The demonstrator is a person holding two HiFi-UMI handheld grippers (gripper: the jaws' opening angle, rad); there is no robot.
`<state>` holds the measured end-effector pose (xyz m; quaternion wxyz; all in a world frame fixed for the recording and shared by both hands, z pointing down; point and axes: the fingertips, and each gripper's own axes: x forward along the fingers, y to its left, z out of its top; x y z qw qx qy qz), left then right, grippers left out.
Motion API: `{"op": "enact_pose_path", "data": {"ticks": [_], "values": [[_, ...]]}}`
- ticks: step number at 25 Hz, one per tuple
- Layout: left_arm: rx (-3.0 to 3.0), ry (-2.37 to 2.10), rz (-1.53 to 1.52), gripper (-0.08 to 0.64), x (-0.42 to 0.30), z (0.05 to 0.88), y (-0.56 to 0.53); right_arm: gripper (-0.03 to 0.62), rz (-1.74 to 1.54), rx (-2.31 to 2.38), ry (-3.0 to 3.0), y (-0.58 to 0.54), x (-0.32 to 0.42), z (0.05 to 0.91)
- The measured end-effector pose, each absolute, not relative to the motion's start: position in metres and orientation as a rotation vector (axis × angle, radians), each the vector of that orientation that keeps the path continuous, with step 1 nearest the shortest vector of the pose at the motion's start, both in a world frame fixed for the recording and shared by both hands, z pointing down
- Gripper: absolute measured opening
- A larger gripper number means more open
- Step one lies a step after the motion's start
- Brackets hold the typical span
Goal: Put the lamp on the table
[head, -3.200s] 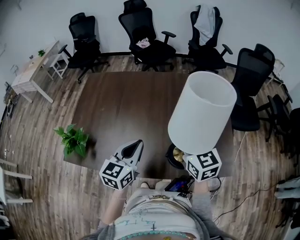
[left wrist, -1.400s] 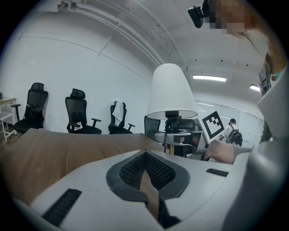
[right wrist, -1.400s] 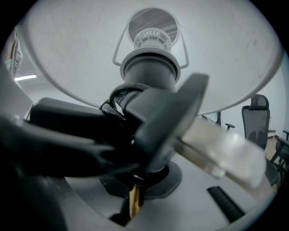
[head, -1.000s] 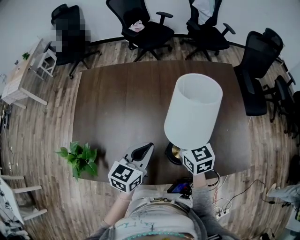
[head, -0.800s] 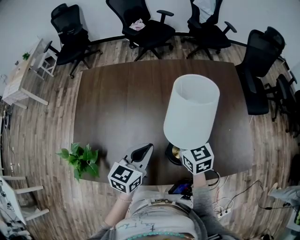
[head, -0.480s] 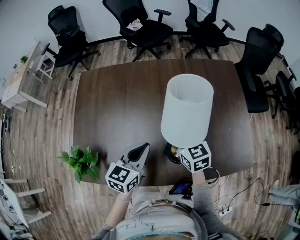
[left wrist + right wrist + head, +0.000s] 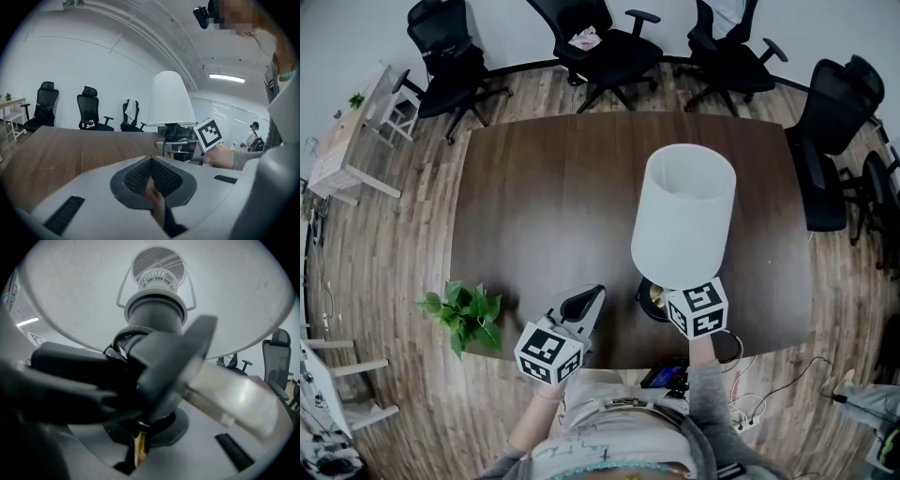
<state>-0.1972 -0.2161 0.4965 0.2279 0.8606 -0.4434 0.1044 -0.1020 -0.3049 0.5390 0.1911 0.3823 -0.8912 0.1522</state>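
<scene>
Now the lamp [image 7: 683,217] stands upright over the table's [image 7: 544,187] near edge, right of the middle, its white shade rising wide above the dark base [image 7: 652,297]. Whether that base sits on the wood or hangs just off it, I can't tell. Right gripper [image 7: 686,306] is clamped tight on the lamp's dark neck just under the shade, with a black cord bunched beside the grip. Left gripper [image 7: 582,302] hovers just beside it to the left, over the same near edge, jaws pressed together with nothing between them. Out at the near left corner, a plant [image 7: 465,314] spills over the edge. Beyond the far edge, black chairs [image 7: 614,52] line the wall, and more stand off the right edge.
</scene>
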Motion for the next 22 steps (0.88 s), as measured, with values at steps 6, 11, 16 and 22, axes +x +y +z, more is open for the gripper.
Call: {"op": "enact_pose_path", "data": {"ticks": [6,11,16,22], "values": [[2.328,-1.213,0.296,0.011,-0.201,0.51,-0.21,0.018,0.434,1.037,-2.503,-0.309,-0.112,0.551],[2.317,-1.216,0.295,0.011,-0.2,0.513,-0.207,0.018,0.435,1.014,-2.476,-0.309,-0.114,0.563],[2.311,-1.216,0.298,0.012,-0.2,0.516,-0.207,0.018,0.432,1.004,-2.472,-0.308,-0.115,0.569],[2.303,-1.219,0.303,0.011,-0.203,0.517,-0.209,0.018,0.434,1.005,-2.49,-0.309,-0.118,0.572]]}}
